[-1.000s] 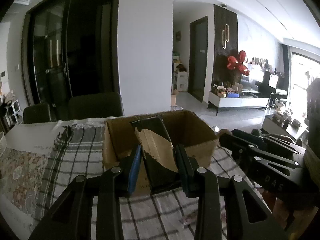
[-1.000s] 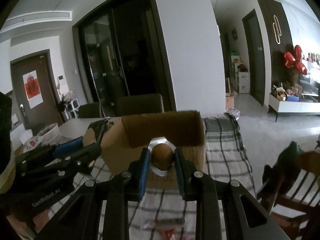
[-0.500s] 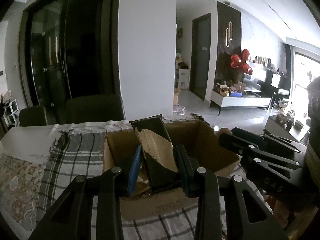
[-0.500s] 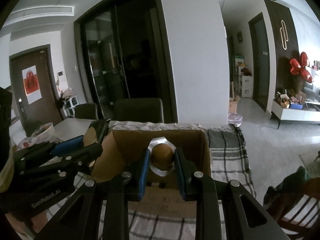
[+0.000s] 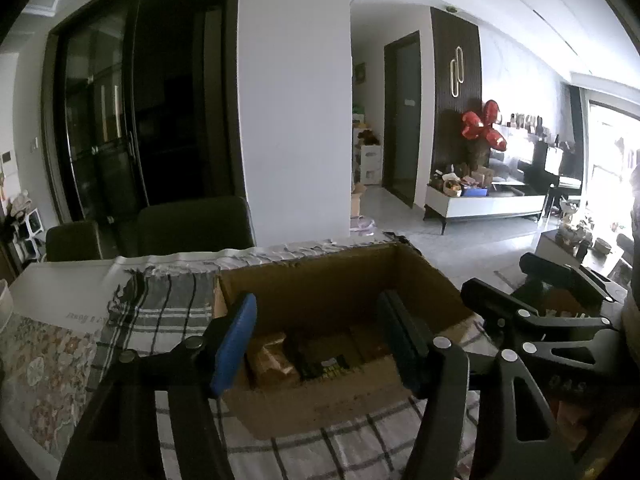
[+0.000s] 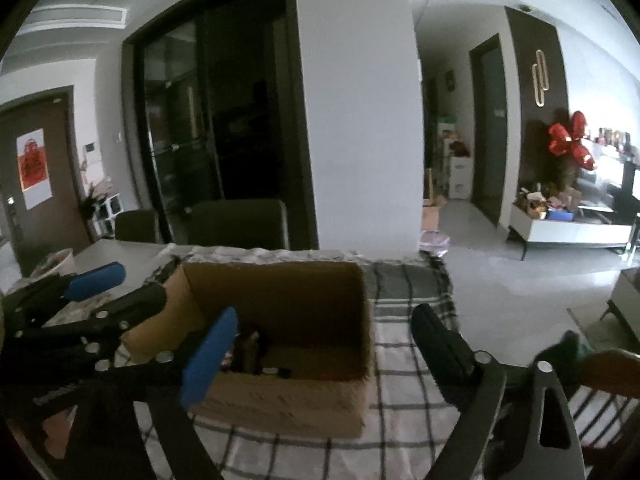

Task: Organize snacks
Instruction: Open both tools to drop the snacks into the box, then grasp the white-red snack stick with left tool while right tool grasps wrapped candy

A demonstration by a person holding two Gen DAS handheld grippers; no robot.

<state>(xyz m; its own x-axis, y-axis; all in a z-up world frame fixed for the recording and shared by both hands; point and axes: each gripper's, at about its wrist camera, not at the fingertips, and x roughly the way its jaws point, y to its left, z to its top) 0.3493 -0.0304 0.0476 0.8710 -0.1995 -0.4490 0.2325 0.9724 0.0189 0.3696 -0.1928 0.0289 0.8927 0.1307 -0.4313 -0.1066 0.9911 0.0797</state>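
Observation:
An open cardboard box (image 5: pixel 320 412) stands on the chequered cloth, right under both grippers. My left gripper (image 5: pixel 320 340) hangs over its near half with jaws opening and nothing between them. Below it on the box floor lie a brown packet (image 5: pixel 272 364) and a dark packet (image 5: pixel 320 362). My right gripper (image 6: pixel 324 352) is over the same box (image 6: pixel 280 400), jaws opening wide and empty; dim snacks (image 6: pixel 252 352) lie inside. Each gripper shows in the other's view: the right gripper (image 5: pixel 540 320) at the right, the left gripper (image 6: pixel 92 292) at the left.
The chequered cloth (image 5: pixel 160 304) covers the table, with a floral cloth (image 5: pixel 44 364) to its left. Dark chairs (image 5: pixel 196 224) stand behind the table. A wooden chair with green fabric (image 6: pixel 580 352) is at the right. A white pillar (image 6: pixel 356 120) rises beyond the box.
Both grippers moved forward over the box and opened. The dark packet left the left jaws and the round brown snack left the right jaws; both are now out of the grip.

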